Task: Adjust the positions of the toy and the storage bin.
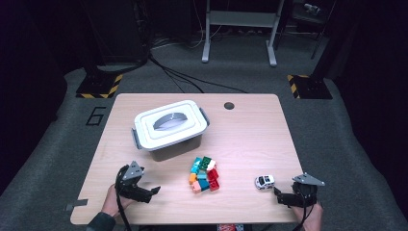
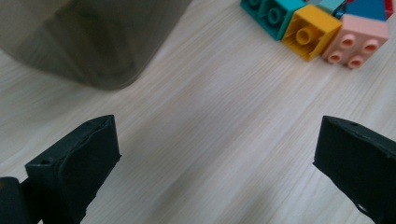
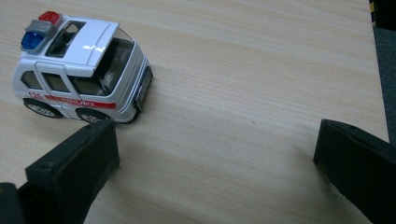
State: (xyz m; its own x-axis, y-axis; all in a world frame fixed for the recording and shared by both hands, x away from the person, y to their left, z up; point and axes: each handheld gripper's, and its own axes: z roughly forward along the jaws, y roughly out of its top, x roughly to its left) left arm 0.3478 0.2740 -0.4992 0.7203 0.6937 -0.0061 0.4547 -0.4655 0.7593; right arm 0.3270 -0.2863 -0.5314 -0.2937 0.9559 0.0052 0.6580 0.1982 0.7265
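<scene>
We are holding both the right claw (image 3: 217, 154) and left claw (image 2: 217, 154) spread apart, lining up for the toy ambulance (image 3: 81, 70) and blocks (image 1: 204, 174).

My high camera looks forward and down over the whole surface (image 1: 250, 125). My left gripper camera sits low, close to the bricks (image 2: 322, 28) (also central from above); the right one hugs the toy ambulance (image 3: 79, 65).

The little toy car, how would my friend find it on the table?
Start at the wooden table and go to its near right corner, by the right gripper. Just left of that sits the toy car. It is white with a red stripe and red-and-blue roof lights, apart from the pile of bricks.
</scene>
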